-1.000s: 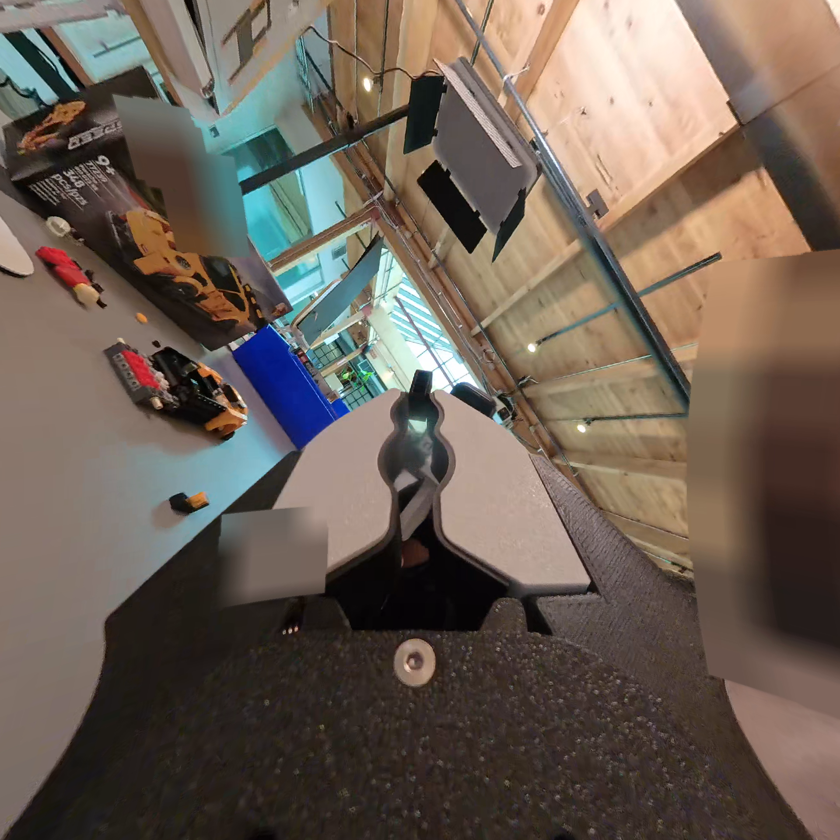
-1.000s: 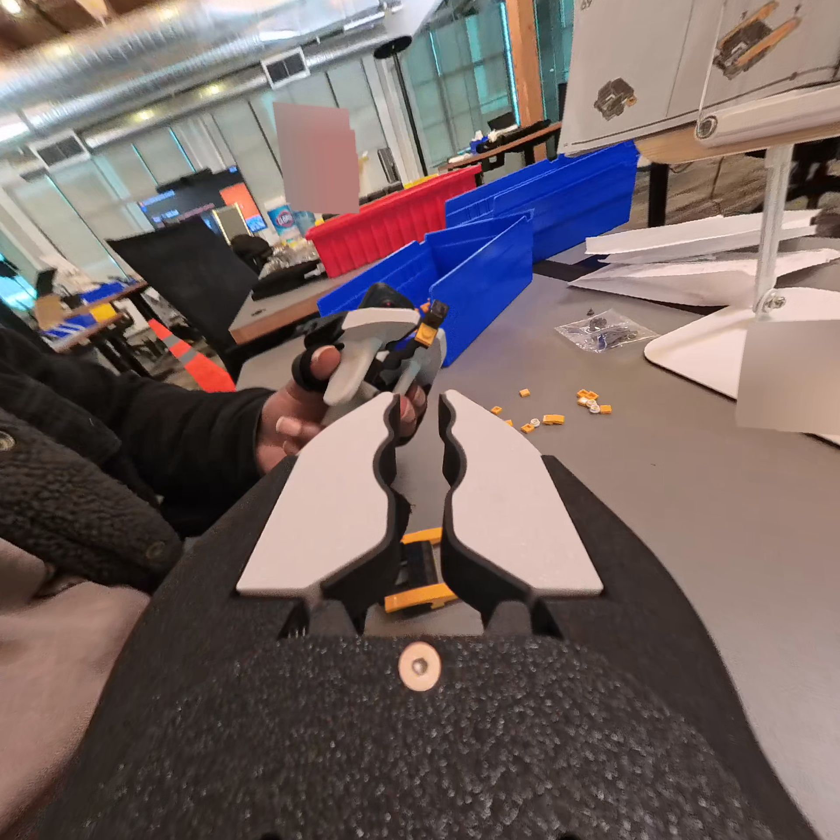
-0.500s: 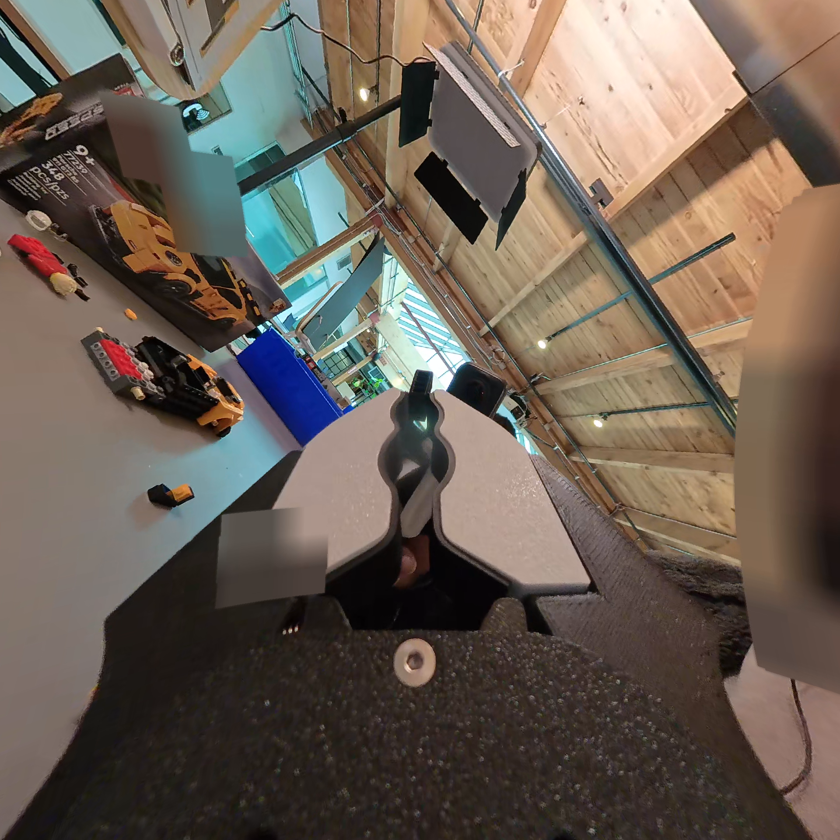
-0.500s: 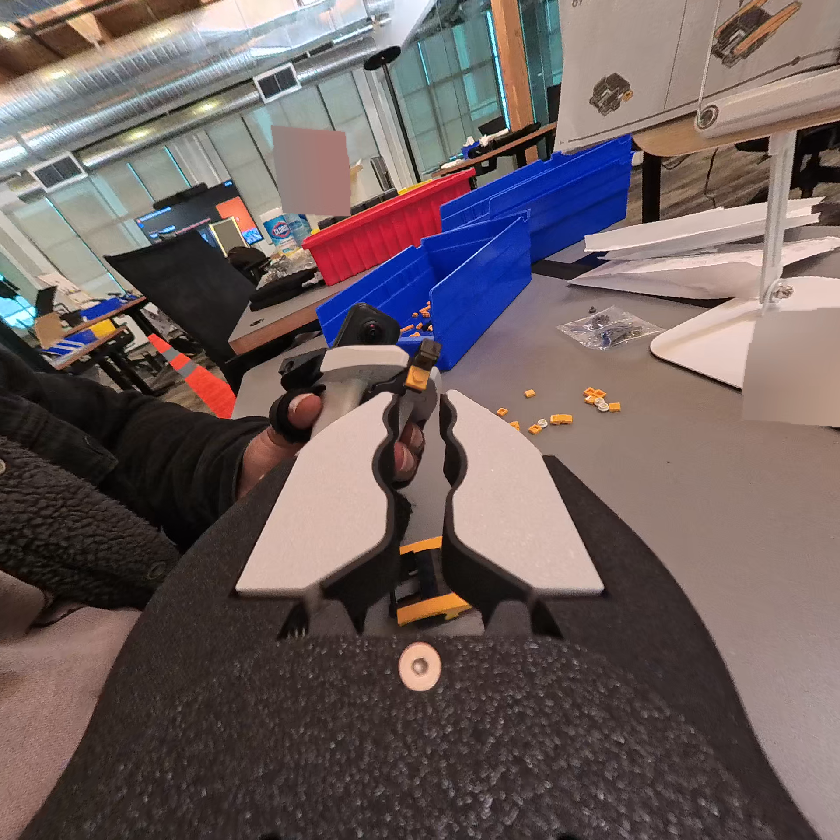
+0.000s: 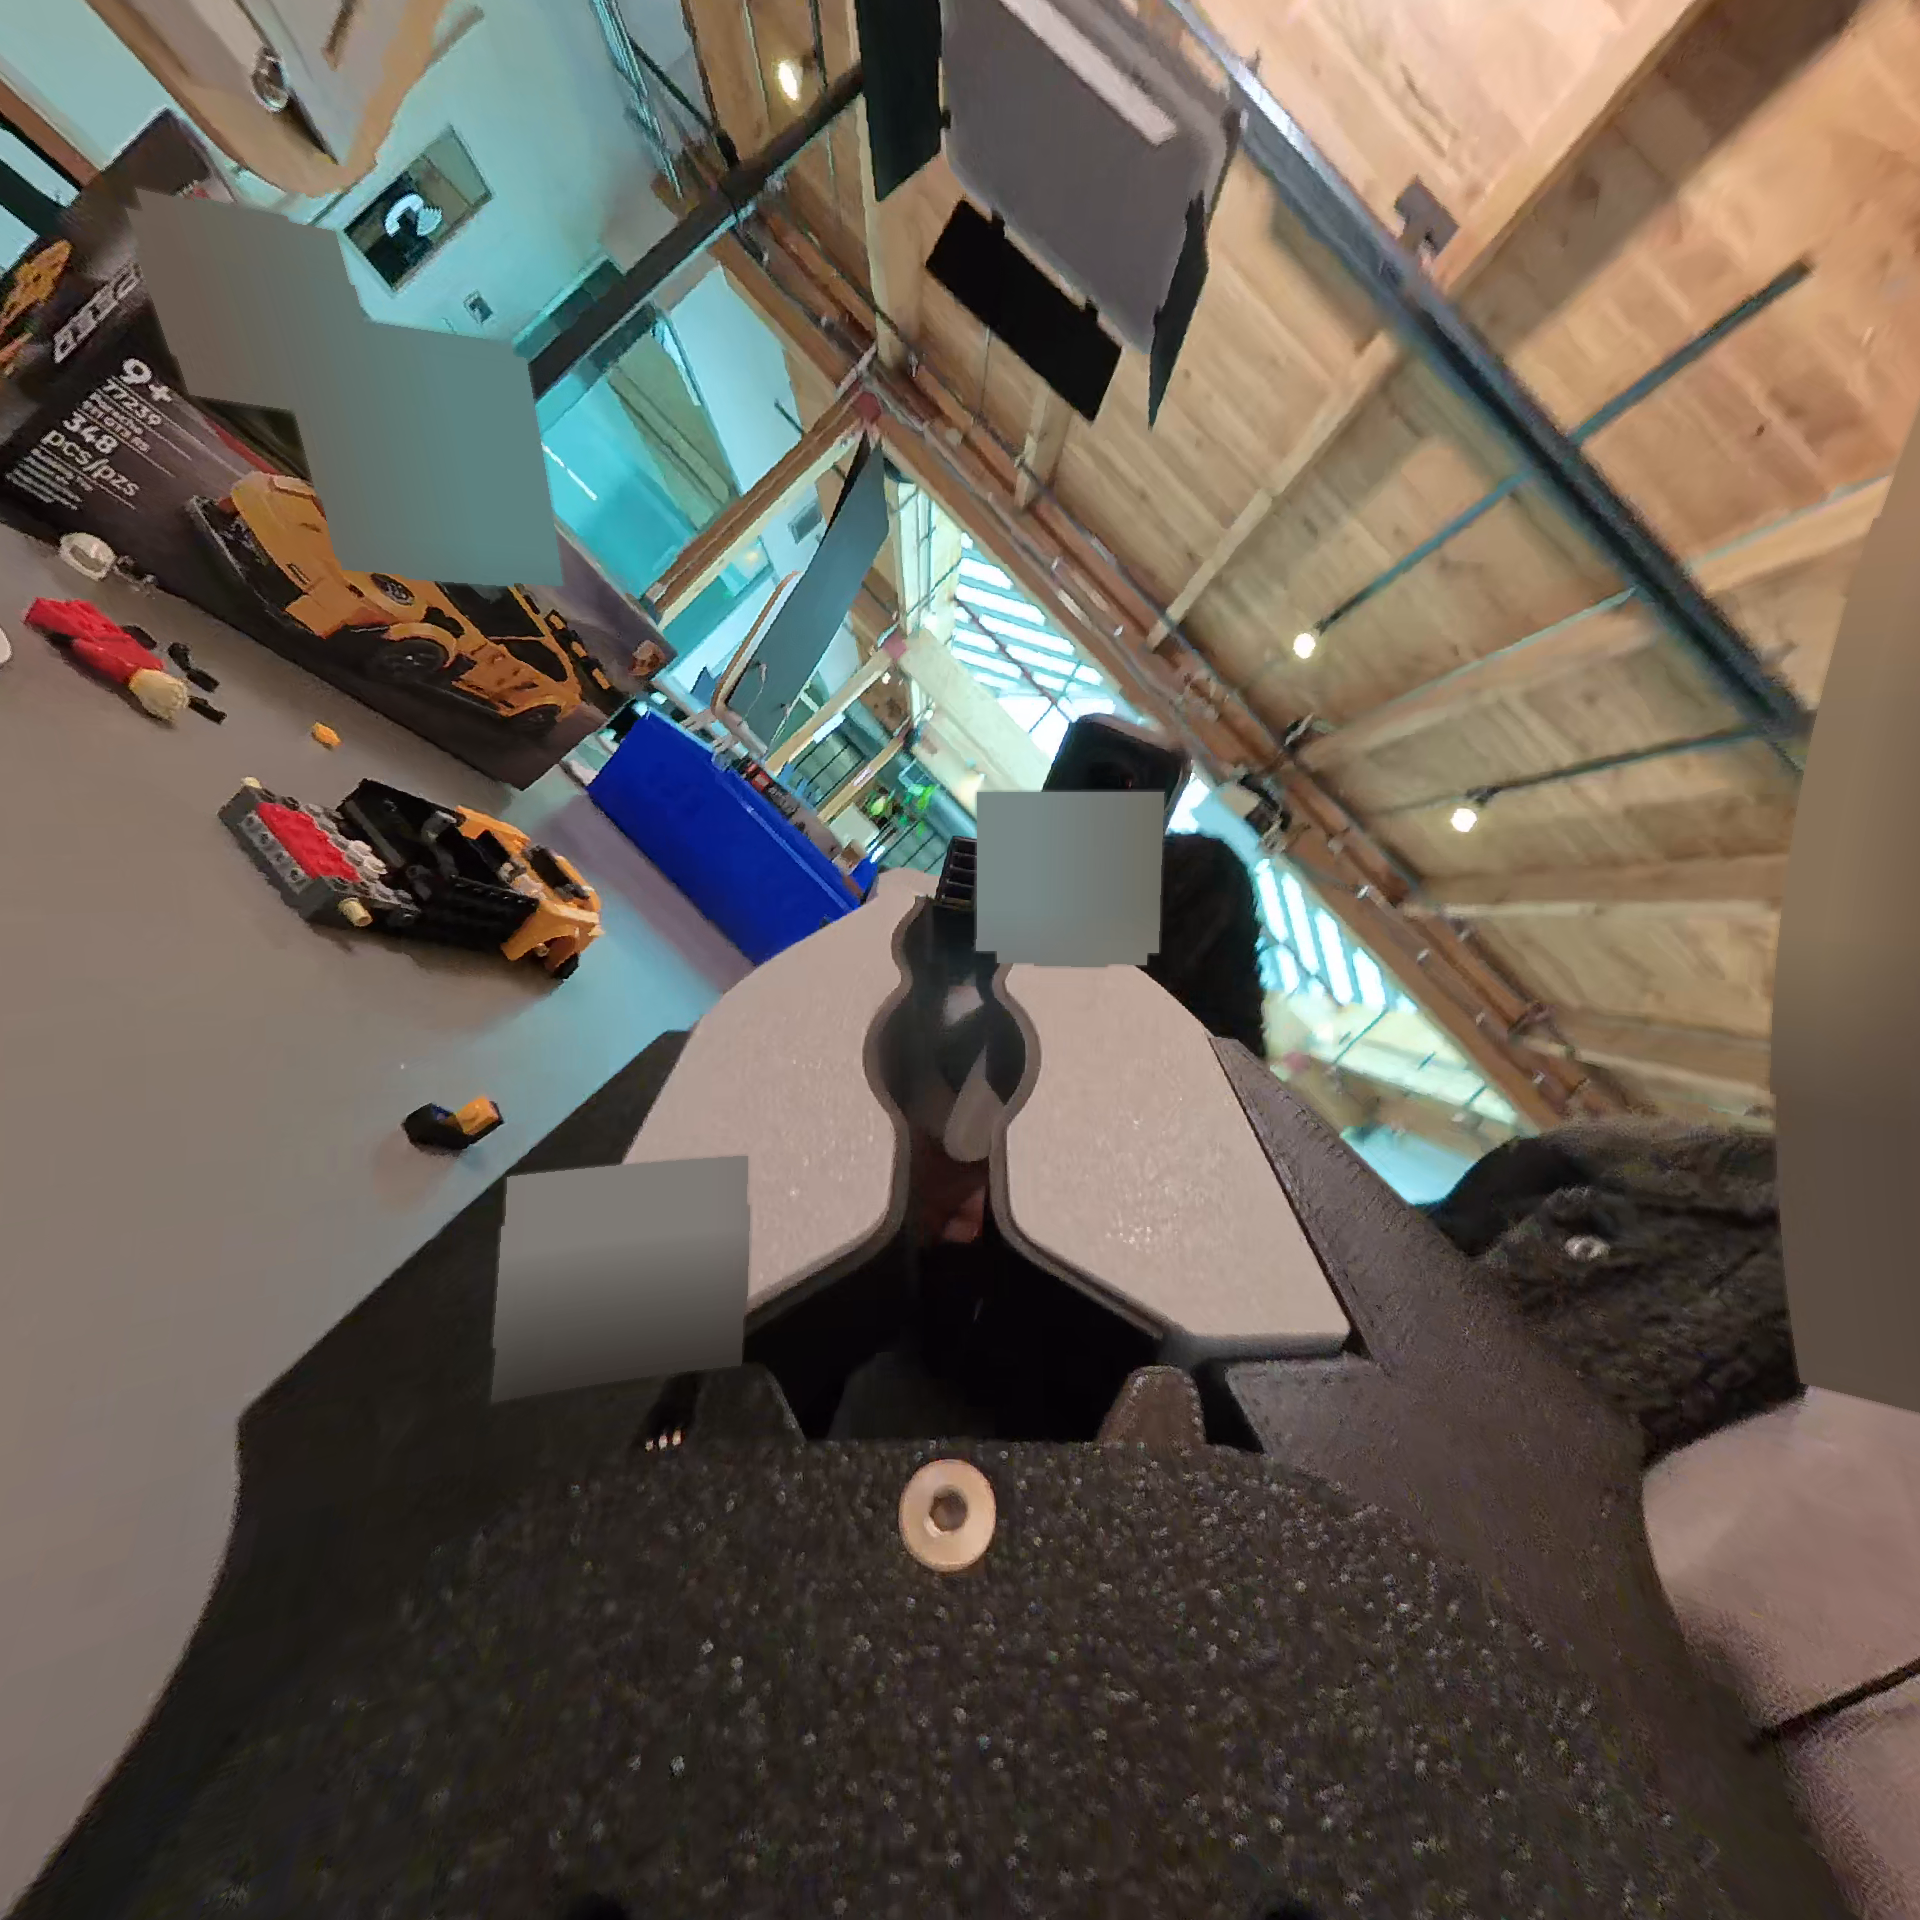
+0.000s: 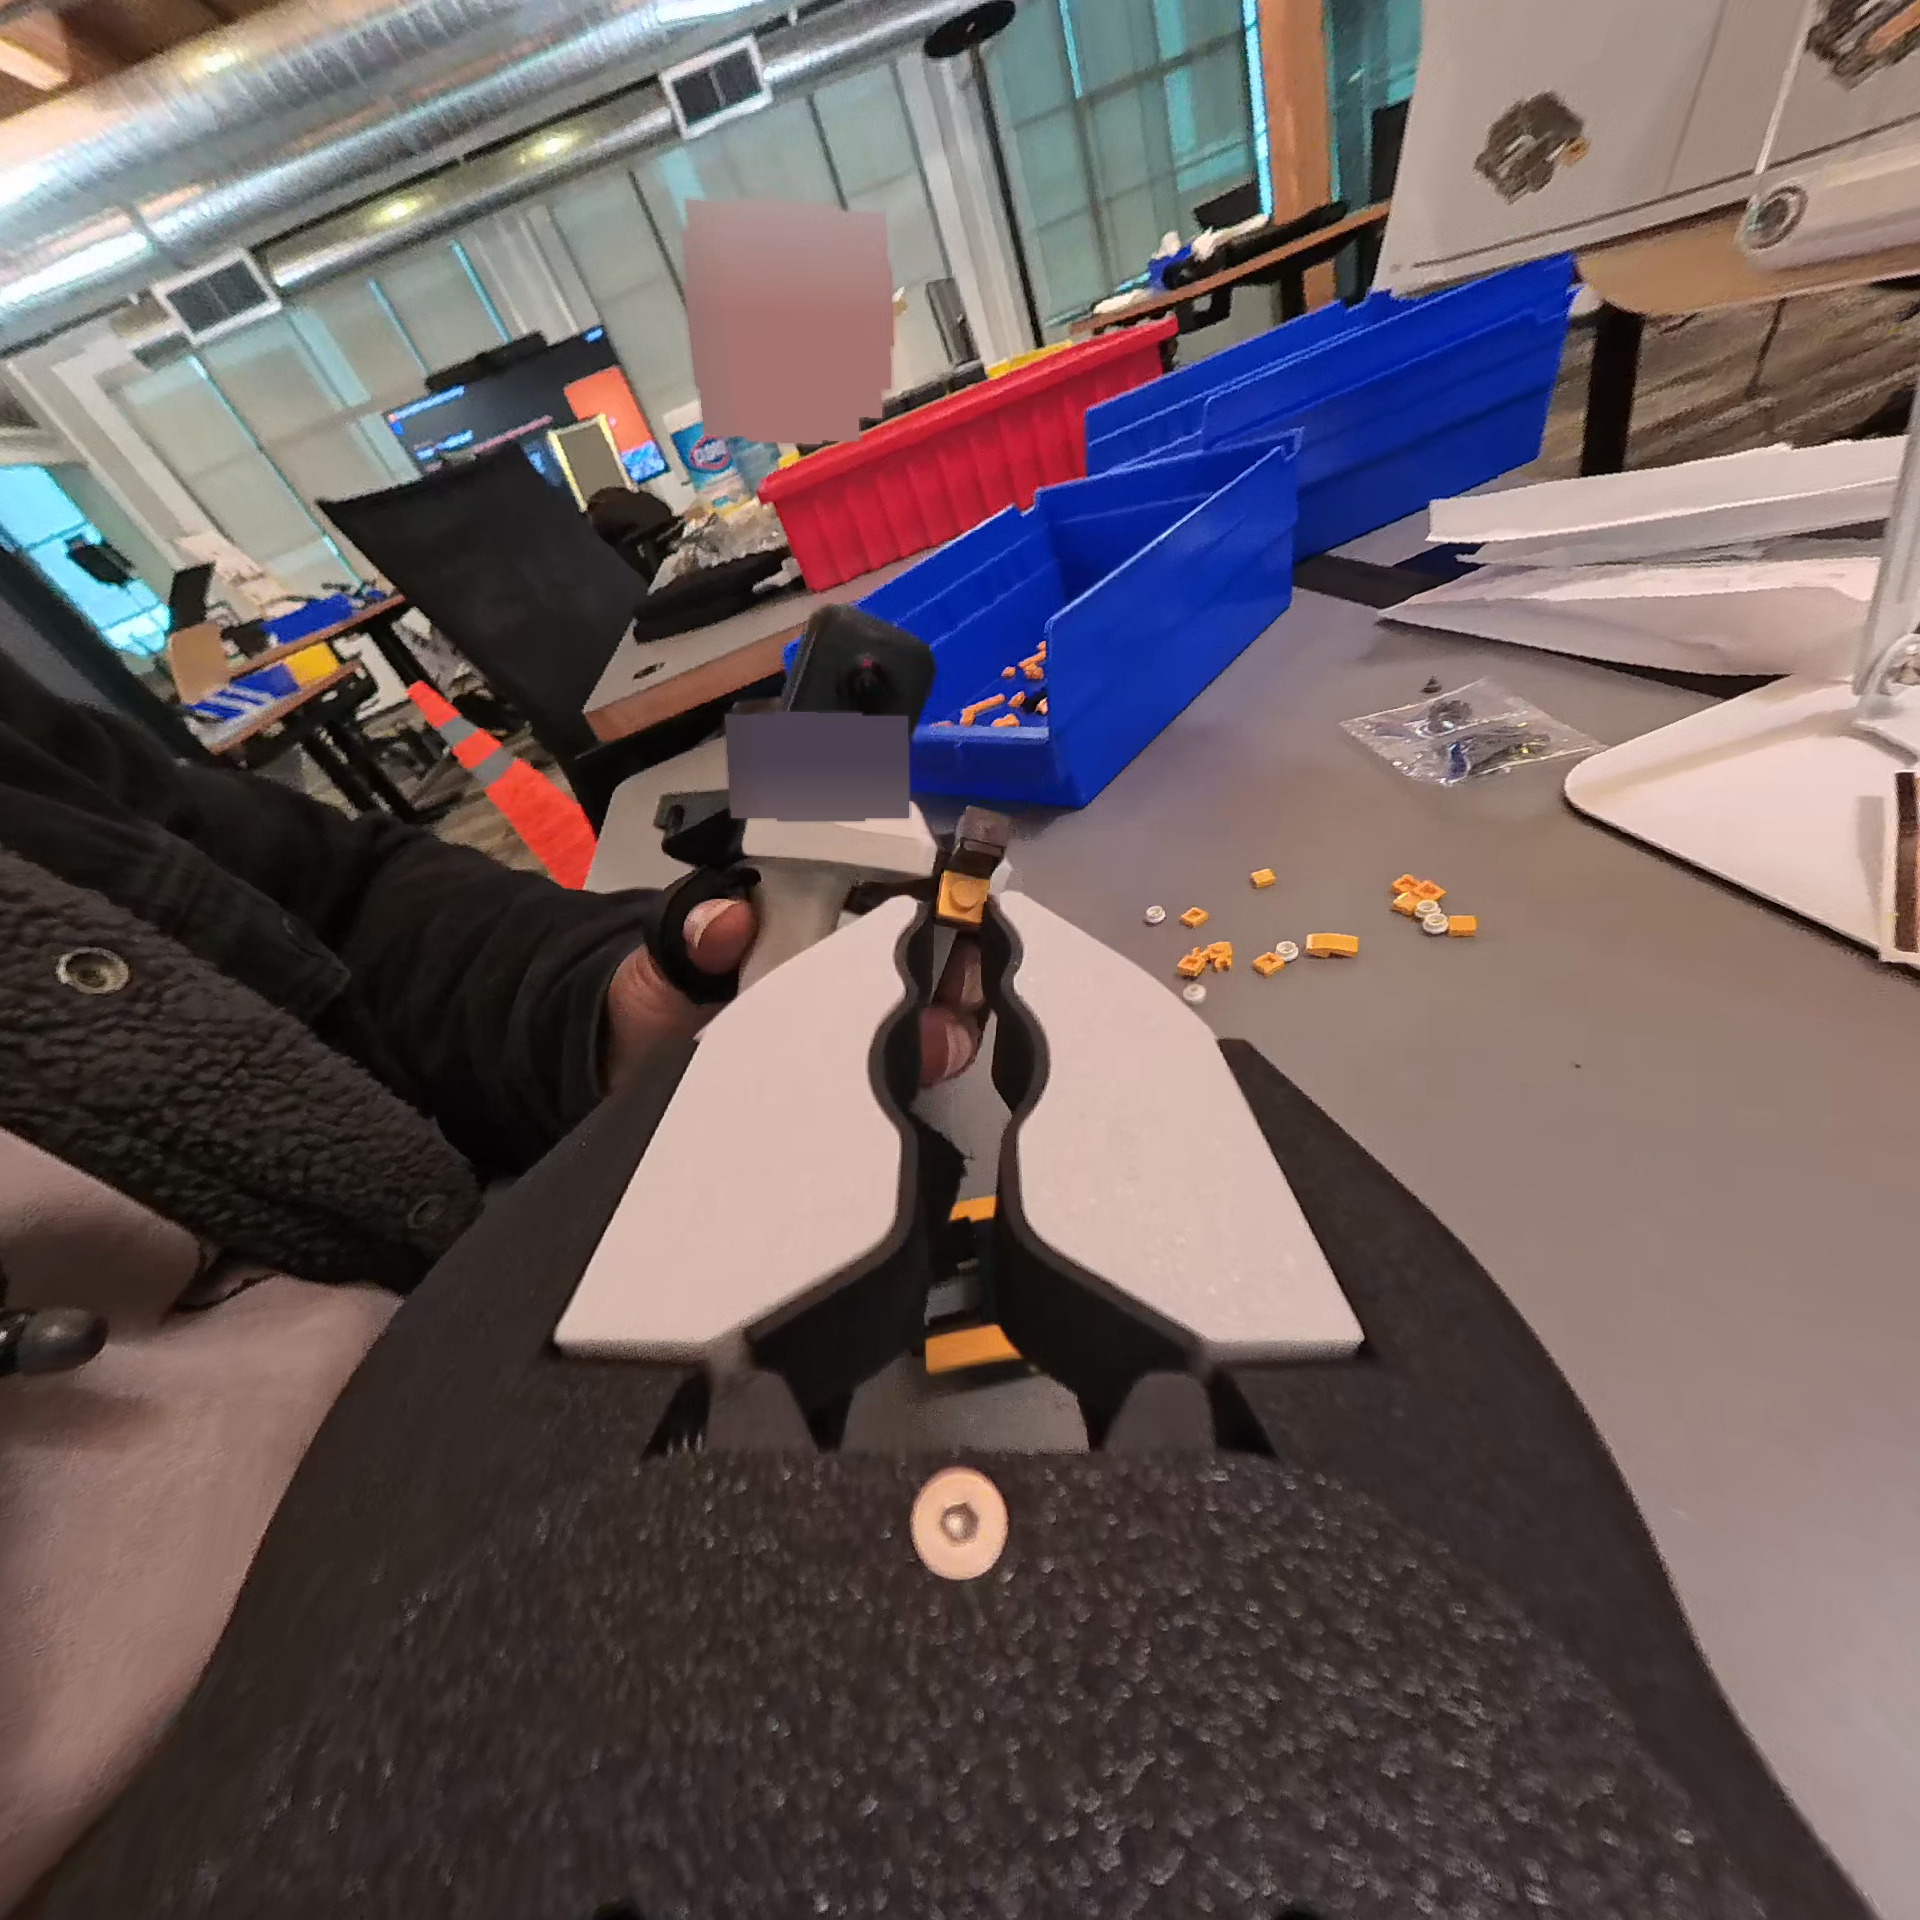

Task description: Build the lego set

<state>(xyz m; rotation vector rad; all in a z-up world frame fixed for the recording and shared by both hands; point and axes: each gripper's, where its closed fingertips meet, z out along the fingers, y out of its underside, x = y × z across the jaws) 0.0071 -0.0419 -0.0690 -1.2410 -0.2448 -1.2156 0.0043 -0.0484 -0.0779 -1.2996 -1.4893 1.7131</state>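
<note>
Two hand-held grippers are meeting in mid-air over a small lego piece

The left hand-held gripper [image 5: 951, 940] is pinching a small orange-and-dark piece [image 6: 966, 878] at its tips, jaws narrow, raised above the tabletop [image 6: 1558, 1143]. The right hand-held gripper [image 6: 951, 935] is closing in around that piece, its jaws nearly together; whether they are gripping it I cannot tell. The half-built car [image 5: 416, 868] is sitting well apart on the tabletop beside the set's box [image 5: 343, 582], with loose orange pieces [image 6: 1309, 935] scattered near the blue bin [image 6: 1143, 644]. The risk: squeezing off-centre could be twisting the tiny piece out of either grip, dropping it among the spares.
</note>
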